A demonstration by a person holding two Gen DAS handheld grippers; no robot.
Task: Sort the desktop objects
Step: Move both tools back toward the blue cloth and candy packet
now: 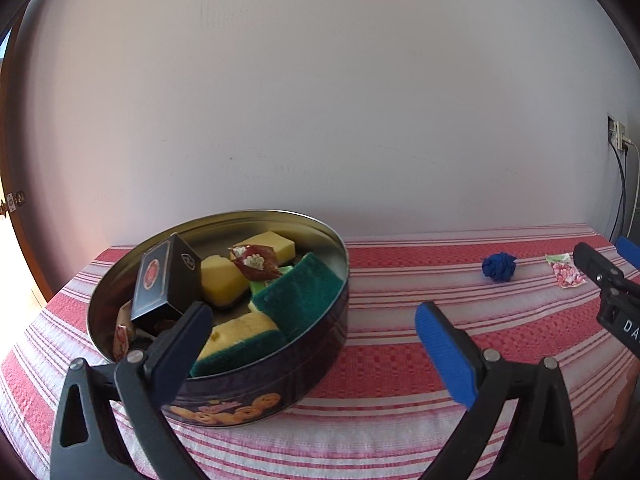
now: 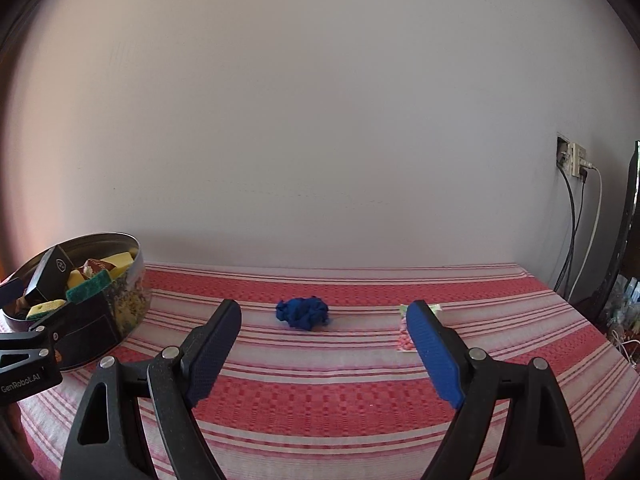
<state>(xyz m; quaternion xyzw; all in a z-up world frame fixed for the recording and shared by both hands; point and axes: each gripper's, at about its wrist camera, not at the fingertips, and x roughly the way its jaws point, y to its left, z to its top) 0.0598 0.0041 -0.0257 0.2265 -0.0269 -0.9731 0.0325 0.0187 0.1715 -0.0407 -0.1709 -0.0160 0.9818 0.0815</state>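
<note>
Blue crumpled cloth (image 2: 302, 312) on striped tablecloth (image 2: 340, 392), beyond wide-spread, empty right gripper (image 2: 326, 344).

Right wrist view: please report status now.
Both grippers open, empty. Blue cloth and candy packet lie loose on striped tablecloth. Tin left, full. Path clear.
</note>
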